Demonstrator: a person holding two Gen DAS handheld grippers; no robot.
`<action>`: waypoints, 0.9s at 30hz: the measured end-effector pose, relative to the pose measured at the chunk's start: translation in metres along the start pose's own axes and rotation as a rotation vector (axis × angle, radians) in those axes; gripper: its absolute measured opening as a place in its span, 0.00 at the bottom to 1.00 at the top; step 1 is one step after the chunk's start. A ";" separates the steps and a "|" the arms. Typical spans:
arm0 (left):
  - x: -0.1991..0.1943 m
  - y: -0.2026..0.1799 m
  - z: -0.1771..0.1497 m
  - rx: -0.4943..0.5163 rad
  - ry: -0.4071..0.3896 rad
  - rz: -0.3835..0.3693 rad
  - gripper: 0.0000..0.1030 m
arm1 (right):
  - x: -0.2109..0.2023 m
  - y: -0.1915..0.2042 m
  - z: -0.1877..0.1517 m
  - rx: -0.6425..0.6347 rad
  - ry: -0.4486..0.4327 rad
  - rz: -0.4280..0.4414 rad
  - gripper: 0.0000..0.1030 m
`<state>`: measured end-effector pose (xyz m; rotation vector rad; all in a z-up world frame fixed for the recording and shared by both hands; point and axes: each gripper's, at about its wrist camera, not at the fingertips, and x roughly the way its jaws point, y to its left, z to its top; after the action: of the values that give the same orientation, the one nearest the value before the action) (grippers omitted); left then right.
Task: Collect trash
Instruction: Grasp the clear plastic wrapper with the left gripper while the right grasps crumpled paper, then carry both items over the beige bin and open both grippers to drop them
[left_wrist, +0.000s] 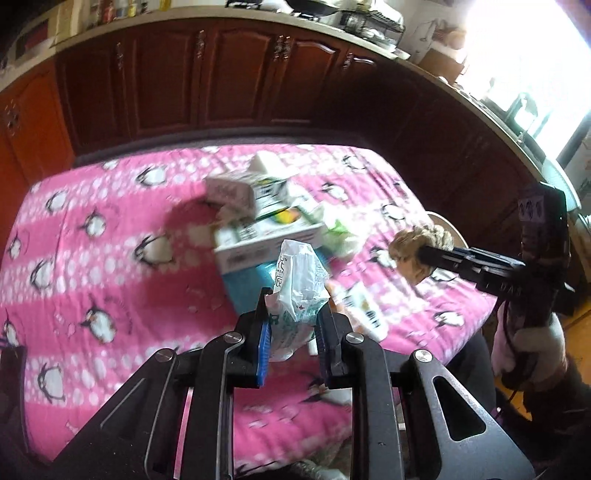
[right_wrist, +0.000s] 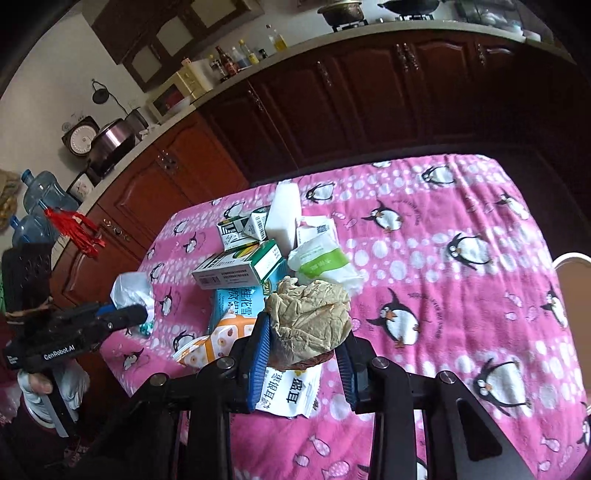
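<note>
My left gripper (left_wrist: 293, 314) is shut on a crumpled white plastic wrapper (left_wrist: 299, 280) and holds it above the pink penguin tablecloth (left_wrist: 92, 266). My right gripper (right_wrist: 304, 343) is shut on a crumpled brown paper ball (right_wrist: 310, 314). The right gripper shows in the left wrist view (left_wrist: 421, 254) at the right with the brown paper ball (left_wrist: 417, 243). The left gripper shows in the right wrist view (right_wrist: 136, 314) at the left with the white wrapper (right_wrist: 131, 290). A heap of trash lies mid-table: small cartons (right_wrist: 240, 266), a blue packet (right_wrist: 236, 299), a white-green tissue pack (right_wrist: 321, 264).
Dark wooden kitchen cabinets (right_wrist: 332, 103) run behind the table, with a counter carrying bottles (right_wrist: 240, 55) and pots. Water jugs (right_wrist: 44, 195) stand at far left. A white chair back (right_wrist: 572, 273) stands at the table's right edge. A bright window (left_wrist: 535, 55) lies at right.
</note>
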<state>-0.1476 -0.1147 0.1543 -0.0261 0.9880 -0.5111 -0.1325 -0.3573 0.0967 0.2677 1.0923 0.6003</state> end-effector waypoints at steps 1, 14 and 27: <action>0.004 -0.004 0.003 0.008 -0.003 0.005 0.18 | -0.004 0.000 0.000 -0.007 -0.008 -0.009 0.31; 0.038 -0.078 0.032 0.130 -0.019 0.046 0.18 | -0.046 -0.032 0.001 0.037 -0.095 -0.070 0.31; 0.074 -0.147 0.058 0.233 -0.007 0.026 0.18 | -0.087 -0.086 -0.006 0.110 -0.147 -0.176 0.31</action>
<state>-0.1270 -0.2878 0.1648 0.1931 0.9159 -0.5992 -0.1378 -0.4783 0.1174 0.3027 0.9959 0.3581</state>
